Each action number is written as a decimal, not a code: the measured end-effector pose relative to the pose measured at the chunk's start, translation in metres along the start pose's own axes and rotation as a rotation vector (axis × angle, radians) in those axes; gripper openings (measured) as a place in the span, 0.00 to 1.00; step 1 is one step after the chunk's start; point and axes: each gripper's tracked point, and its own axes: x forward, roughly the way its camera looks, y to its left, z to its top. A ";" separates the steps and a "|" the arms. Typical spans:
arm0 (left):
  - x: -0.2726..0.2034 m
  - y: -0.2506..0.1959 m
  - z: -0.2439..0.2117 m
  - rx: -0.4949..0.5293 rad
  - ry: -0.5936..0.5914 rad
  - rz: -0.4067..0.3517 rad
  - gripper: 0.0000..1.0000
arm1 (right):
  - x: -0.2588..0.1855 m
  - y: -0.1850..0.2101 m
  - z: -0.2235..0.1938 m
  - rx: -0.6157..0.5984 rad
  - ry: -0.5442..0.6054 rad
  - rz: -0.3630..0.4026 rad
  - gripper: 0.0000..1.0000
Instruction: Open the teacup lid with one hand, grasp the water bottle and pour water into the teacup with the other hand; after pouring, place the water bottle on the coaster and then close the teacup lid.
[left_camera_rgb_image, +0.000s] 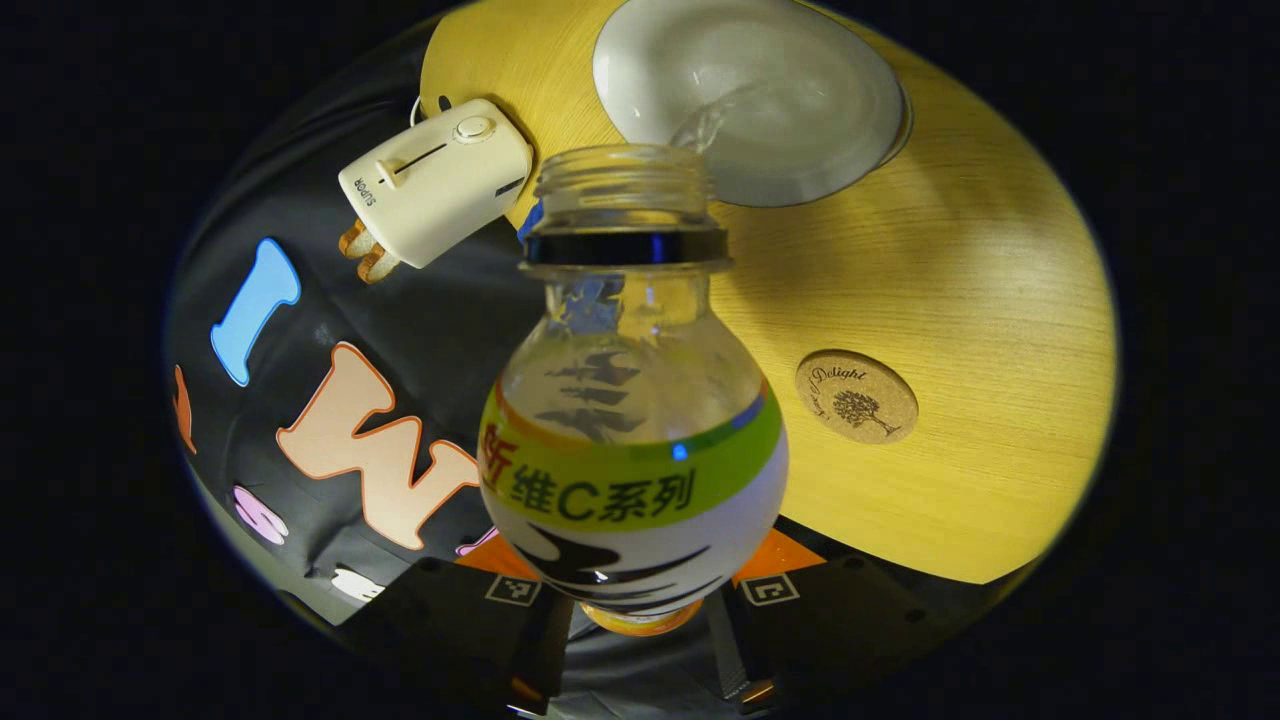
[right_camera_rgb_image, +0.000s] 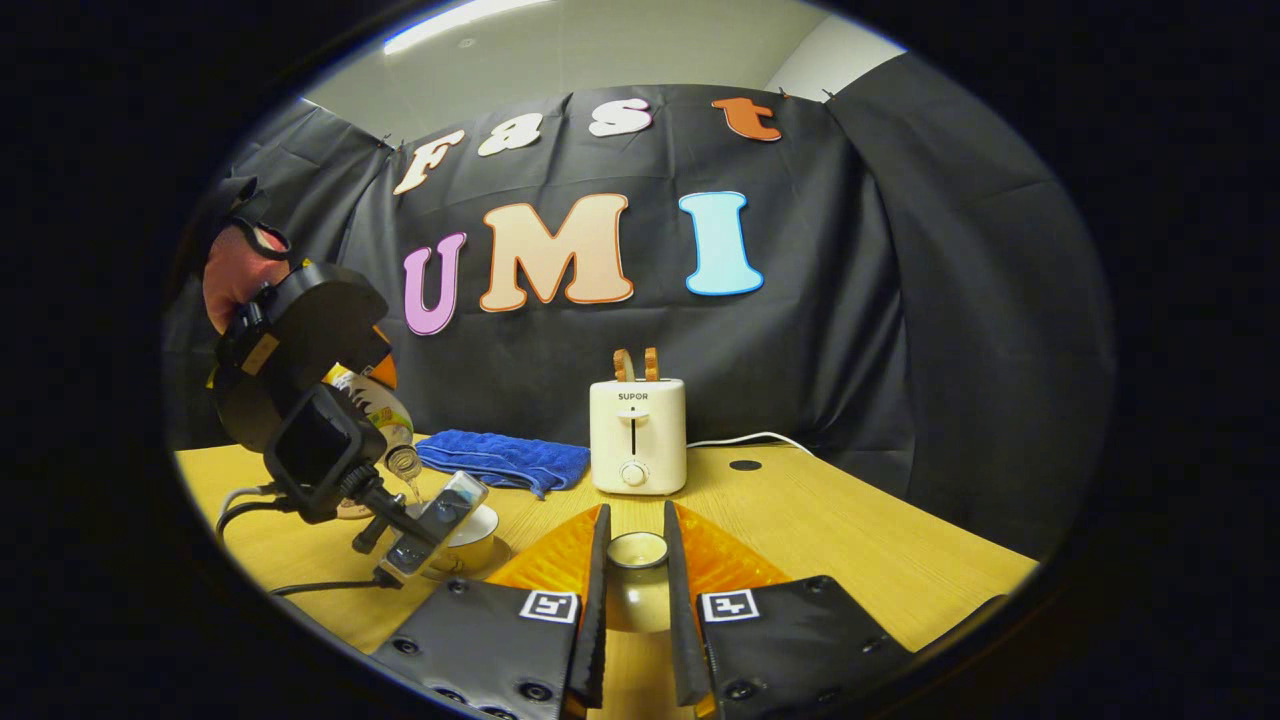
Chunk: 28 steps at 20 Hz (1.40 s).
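Altogether one water bottle (left_camera_rgb_image: 630, 440), one teacup (left_camera_rgb_image: 750, 95).

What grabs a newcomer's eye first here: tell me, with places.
The water bottle, clamped in the left gripper, looms mid-frame in the left gripper view, tipped and pouring a stream into the teacup beyond its mouth. In the right gripper view, the right gripper holds the lid up front, a white toaster behind it.

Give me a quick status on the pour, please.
Left hand-held gripper shut on water bottle, tipped, water streaming into teacup. Right hand-held gripper shut on lid. Coaster free.
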 end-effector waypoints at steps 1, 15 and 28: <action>-0.002 0.000 0.000 0.004 0.000 0.000 0.57 | 0.000 0.000 0.000 0.000 0.000 0.000 0.31; -0.003 0.003 -0.002 0.047 0.026 -0.020 0.57 | 0.001 0.000 0.001 0.001 0.000 0.004 0.31; -0.004 -0.009 0.008 -0.023 -0.016 -0.073 0.57 | 0.001 0.001 0.000 0.001 -0.001 0.007 0.30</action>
